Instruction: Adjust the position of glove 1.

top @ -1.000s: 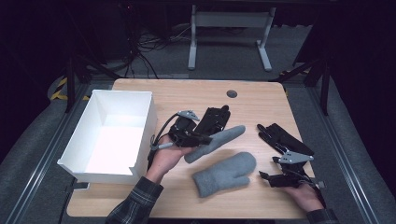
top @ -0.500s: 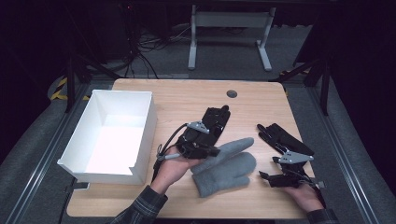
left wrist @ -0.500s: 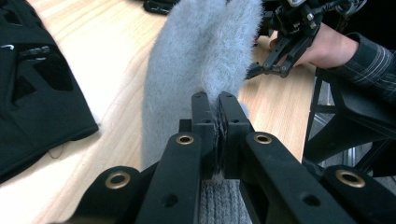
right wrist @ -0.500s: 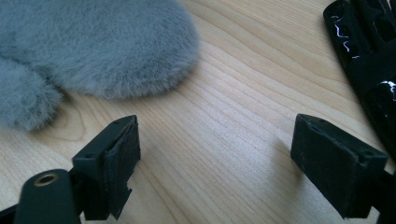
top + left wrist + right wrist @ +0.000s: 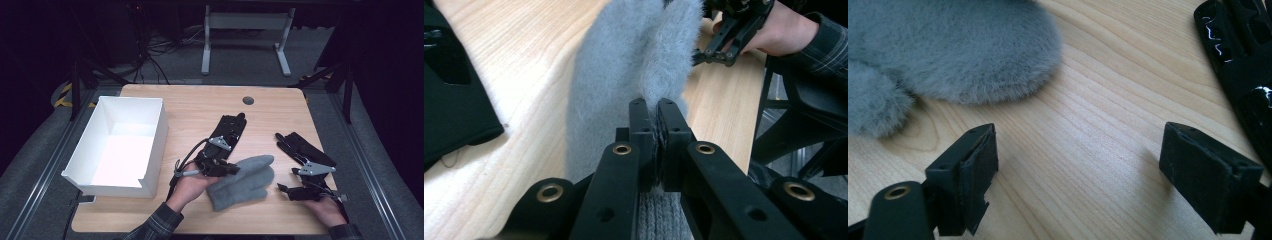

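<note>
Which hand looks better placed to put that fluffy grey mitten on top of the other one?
Left: its hand-held gripper is shut on the upper grey mitten over the lower one; the right hand-held gripper is open, beside them.

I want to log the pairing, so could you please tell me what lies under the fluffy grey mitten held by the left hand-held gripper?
A second fluffy grey mitten lies under the held fluffy grey mitten, on the wooden table. Its covered part is hidden.

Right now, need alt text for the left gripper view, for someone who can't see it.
The left gripper has its jaws shut on the cuff of a grey mitten that stretches away over a wooden table. A black glove lies at the left edge; the right gripper, in a hand, is at top right.
</note>
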The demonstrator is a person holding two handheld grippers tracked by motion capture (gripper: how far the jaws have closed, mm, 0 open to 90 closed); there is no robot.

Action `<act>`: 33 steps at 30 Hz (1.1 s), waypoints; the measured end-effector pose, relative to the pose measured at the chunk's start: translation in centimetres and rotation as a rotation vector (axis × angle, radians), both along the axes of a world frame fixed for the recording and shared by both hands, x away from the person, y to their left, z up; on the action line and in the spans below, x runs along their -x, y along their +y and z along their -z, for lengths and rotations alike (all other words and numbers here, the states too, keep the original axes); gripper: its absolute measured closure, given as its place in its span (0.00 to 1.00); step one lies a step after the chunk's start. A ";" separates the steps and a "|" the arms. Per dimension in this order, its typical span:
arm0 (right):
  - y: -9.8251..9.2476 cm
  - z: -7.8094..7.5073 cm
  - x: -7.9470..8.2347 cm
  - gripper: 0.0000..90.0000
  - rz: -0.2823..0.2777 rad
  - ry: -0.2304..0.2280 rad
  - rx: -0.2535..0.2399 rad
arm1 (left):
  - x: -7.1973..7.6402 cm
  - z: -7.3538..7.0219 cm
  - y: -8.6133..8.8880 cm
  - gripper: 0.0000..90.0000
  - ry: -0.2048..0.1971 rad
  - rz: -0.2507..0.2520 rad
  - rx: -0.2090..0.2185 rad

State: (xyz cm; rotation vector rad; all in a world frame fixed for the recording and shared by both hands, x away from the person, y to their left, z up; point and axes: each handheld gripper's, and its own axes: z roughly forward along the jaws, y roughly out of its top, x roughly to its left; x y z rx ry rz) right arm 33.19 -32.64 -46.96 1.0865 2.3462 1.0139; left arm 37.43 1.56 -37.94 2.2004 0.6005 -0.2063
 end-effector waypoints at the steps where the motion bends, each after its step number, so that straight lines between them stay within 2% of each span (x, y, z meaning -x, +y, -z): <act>1: 0.0 0.0 0.0 0.18 0.000 0.000 0.000 | 0.1 0.1 -0.1 0.98 0.003 0.005 -0.001; 9: 0.0 0.0 0.0 0.18 0.001 0.000 0.000 | 1.4 1.5 -1.2 0.97 0.023 0.053 -0.036; 15: 0.0 0.0 0.0 0.18 0.001 0.000 0.000 | 1.8 2.7 -1.7 0.97 0.048 0.072 -0.052; 18: 0.0 0.0 0.0 0.18 0.002 0.000 0.000 | 2.2 3.4 -2.2 0.97 0.054 0.087 -0.078; 20: 0.0 0.0 0.0 0.18 0.003 -0.001 0.000 | 2.4 3.7 -2.4 0.96 0.062 0.091 -0.076; 22: 0.0 0.0 0.0 0.18 0.007 -0.001 0.001 | 2.6 3.5 -2.3 0.91 0.056 0.107 -0.068; 24: 0.0 0.0 0.0 0.18 0.007 -0.001 0.000 | 2.8 3.0 -2.1 0.81 0.048 0.120 -0.055; 27: 0.0 0.0 0.1 0.18 0.015 -0.001 0.002 | 2.7 2.1 -1.5 0.68 0.013 0.111 -0.012; 29: 0.0 0.0 0.2 0.19 0.017 -0.001 0.001 | 2.6 1.7 -1.1 0.64 -0.021 0.096 -0.018; 30: 0.0 -0.1 0.2 0.24 0.013 -0.002 0.002 | 2.5 1.4 -0.8 0.64 -0.036 0.083 -0.022; 31: -0.1 -0.3 0.3 0.38 0.004 0.000 0.006 | 2.4 1.4 -0.6 0.64 -0.043 0.074 -0.019; 32: -0.1 -0.5 0.4 0.46 0.006 -0.002 0.009 | 2.2 1.3 -0.3 0.66 -0.048 0.064 -0.024; 33: -0.1 -0.7 0.4 0.59 0.000 0.002 0.006 | 2.2 1.3 -0.3 0.71 -0.048 0.064 -0.024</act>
